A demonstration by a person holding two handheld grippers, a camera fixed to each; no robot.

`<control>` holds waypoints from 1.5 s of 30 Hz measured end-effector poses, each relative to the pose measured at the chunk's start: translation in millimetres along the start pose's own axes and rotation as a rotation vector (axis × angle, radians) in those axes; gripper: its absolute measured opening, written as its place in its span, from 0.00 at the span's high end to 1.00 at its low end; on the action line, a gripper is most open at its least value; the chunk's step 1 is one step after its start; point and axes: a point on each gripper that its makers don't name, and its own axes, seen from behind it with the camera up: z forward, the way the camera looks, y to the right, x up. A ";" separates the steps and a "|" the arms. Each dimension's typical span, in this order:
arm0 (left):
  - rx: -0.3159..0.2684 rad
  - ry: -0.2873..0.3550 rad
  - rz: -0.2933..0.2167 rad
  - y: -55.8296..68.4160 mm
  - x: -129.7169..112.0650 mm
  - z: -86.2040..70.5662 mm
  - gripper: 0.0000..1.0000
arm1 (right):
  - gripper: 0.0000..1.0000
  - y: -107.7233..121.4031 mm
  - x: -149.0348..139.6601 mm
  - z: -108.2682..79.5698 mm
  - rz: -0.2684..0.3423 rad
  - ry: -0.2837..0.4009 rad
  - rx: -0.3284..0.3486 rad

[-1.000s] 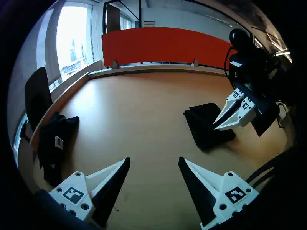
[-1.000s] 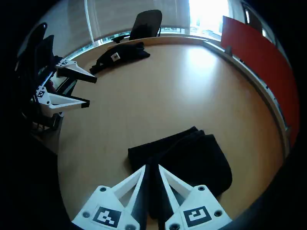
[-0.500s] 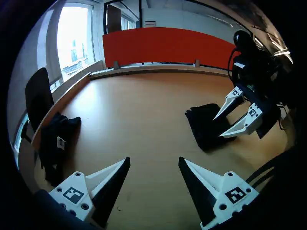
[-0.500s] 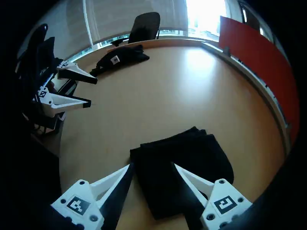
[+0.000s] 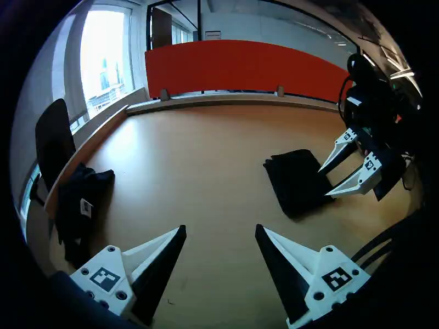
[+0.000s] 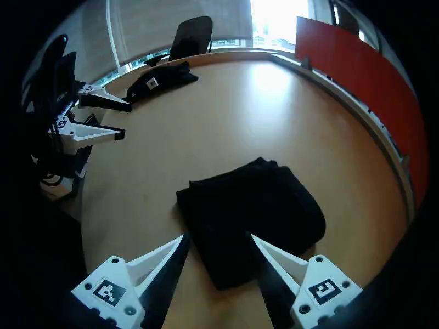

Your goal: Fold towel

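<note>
Fingers of my right hand-held gripper (image 6: 219, 241) stand spread over the folded towel (image 6: 258, 203), gripping nothing; my left hand-held gripper (image 5: 220, 236) gapes empty above the table (image 5: 192, 159).

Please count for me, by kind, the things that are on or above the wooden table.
Black cloths: 2, the folded towel and the cloth pile.
Grippers: 2, the left gripper and the right gripper.
Total: 4.

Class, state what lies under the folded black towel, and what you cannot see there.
The folded black towel lies flat on the light wooden table. Bare wood shows beside its edges; the patch directly beneath it is covered.
</note>
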 end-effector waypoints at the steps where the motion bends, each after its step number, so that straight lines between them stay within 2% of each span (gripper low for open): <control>1: 0.000 0.000 0.001 0.0 0.1 0.1 0.07 | 0.24 0.5 -3.1 -1.6 0.004 -0.002 -0.005; 11: -0.001 -0.001 0.004 -0.2 0.6 -0.5 0.07 | 0.24 2.0 -27.7 -13.7 0.031 -0.023 -0.039; 29: -0.004 0.000 0.014 0.6 -0.7 -2.9 0.07 | 0.24 -3.7 -58.9 -16.0 0.075 -0.056 -0.070; 45: -0.007 0.005 0.016 1.1 0.0 -4.5 0.07 | 0.46 -1.8 -69.0 -12.3 0.132 -0.071 -0.104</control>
